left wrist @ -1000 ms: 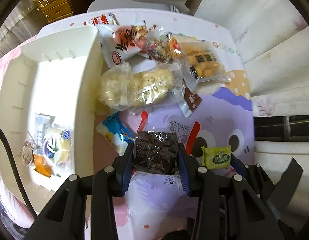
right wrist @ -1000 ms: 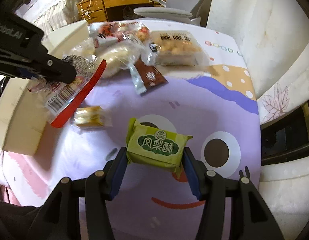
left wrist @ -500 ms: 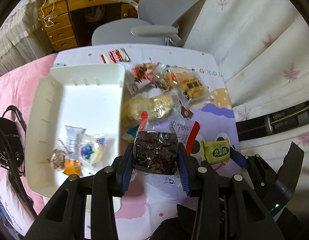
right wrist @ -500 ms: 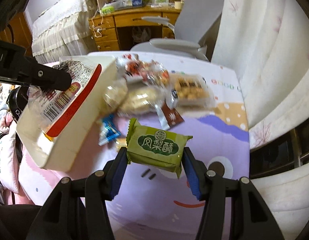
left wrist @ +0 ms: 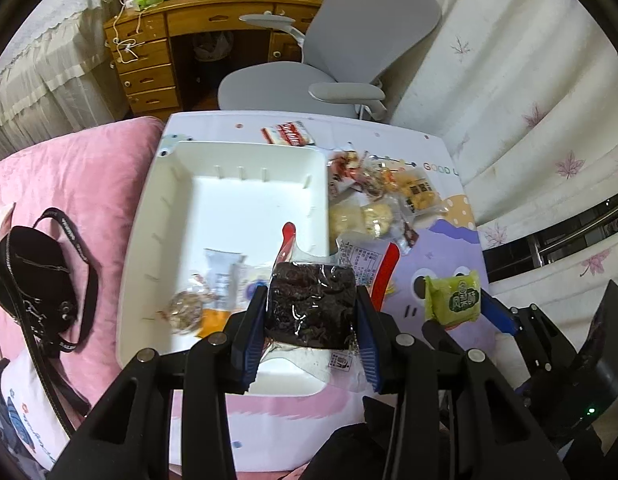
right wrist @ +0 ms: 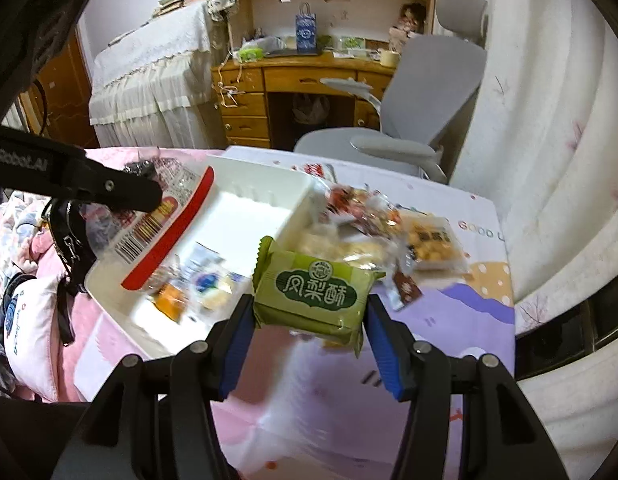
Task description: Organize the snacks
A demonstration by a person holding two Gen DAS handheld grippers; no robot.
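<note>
Bedroom clutter frames the left wrist view: a wooden desk (left wrist: 181,40), a grey office chair (left wrist: 341,60) and a pink pillow (left wrist: 69,200) ring the worktop (left wrist: 441,240), which wears a cartoon-printed cover. On it sits a white plastic bin (left wrist: 157,248) with a few small wrapped snacks lying at its near end. The left gripper (left wrist: 311,320) has its jaws clenched on a dark snack pack (left wrist: 311,304), held up above the bin's near right corner; its clear film with a red-edged label juts out past the grip. To the right the right gripper carries a green pastry packet (left wrist: 453,300). A heap of loose snacks (left wrist: 381,204) lies just beside the bin's right wall.

From the right wrist view, bookshelves and the same desk fill the background. The right gripper (right wrist: 309,320) has its jaws grasping the green pastry packet across its short sides, held in the air over the worktop near the bin's near right corner. The left gripper shows at the left edge, its pack hanging over the bin, label side showing.

Both packs look light. The green packet is a soft pillow wrap around a crumbly cake, so a hard squeeze could crush it; gripping across the body, as now, seems safer than taking the crimped ends. The dark pack's glossy film looks slippery, and its loose flap may catch the bin wall on release.
</note>
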